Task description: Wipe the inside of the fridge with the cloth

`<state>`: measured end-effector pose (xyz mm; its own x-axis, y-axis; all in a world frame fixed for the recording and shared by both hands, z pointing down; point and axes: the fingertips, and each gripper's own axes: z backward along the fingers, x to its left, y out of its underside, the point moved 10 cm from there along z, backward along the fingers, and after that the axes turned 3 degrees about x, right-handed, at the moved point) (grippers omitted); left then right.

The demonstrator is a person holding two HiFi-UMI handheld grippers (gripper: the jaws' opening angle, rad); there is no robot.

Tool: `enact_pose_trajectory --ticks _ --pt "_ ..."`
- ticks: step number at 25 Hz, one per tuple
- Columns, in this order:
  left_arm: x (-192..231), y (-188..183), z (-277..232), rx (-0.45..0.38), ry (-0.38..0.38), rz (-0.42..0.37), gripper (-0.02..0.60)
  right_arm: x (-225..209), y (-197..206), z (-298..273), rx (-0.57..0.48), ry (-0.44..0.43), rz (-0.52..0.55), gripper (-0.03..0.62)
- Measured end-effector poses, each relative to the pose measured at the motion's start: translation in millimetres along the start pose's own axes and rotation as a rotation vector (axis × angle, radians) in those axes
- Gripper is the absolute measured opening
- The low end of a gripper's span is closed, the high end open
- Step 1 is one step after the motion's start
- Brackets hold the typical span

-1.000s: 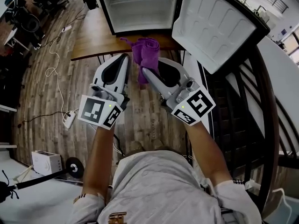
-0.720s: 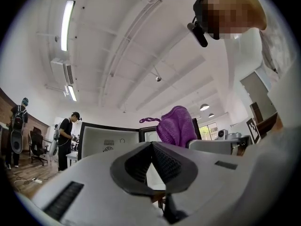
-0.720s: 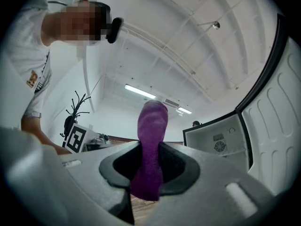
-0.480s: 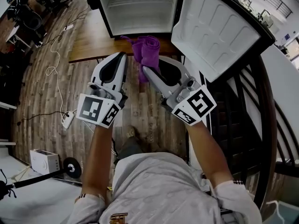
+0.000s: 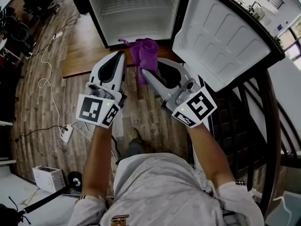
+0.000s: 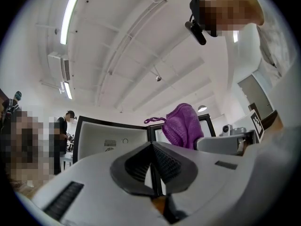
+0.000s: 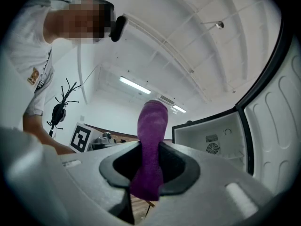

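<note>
A purple cloth [image 5: 145, 54] hangs from my right gripper [image 5: 144, 72], which is shut on it; in the right gripper view the cloth [image 7: 151, 147] stands up between the jaws. My left gripper [image 5: 122, 56] is beside it on the left, shut with nothing in it, its jaws [image 6: 153, 166] pressed together. The cloth [image 6: 182, 125] shows to the right in the left gripper view. The small fridge [image 5: 133, 8] stands open just ahead on a wooden table, its white inside bare. Its door [image 5: 221, 32] is swung out to the right.
The wooden table [image 5: 84, 46] carries the fridge. Cables and a power strip [image 5: 68, 128] lie on the plank floor at left. A dark railing or chair frame [image 5: 254, 121] stands to the right. A white appliance [image 5: 47, 178] sits on the floor lower left.
The fridge and table have slid lower and nearer in the head view, so more of the fridge's inside shows. Both grippers keep their pose, the cloth still held by the right one.
</note>
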<state>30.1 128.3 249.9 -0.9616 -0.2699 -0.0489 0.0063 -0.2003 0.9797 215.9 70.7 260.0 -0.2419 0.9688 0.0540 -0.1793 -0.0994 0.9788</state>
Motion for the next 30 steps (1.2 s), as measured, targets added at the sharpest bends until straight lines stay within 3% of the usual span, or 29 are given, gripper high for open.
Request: enact_pose_trajectory --ticks 15,30 --pt "124 27 -46 -0.011 0.167 0.000 0.000 -33 27 -107 0.071 0.186 0.060 0.104" --pt "164 55 -91 0.018 0.172 0.028 0.000 -82 51 -145 0.186 0.265 0.144 0.104"
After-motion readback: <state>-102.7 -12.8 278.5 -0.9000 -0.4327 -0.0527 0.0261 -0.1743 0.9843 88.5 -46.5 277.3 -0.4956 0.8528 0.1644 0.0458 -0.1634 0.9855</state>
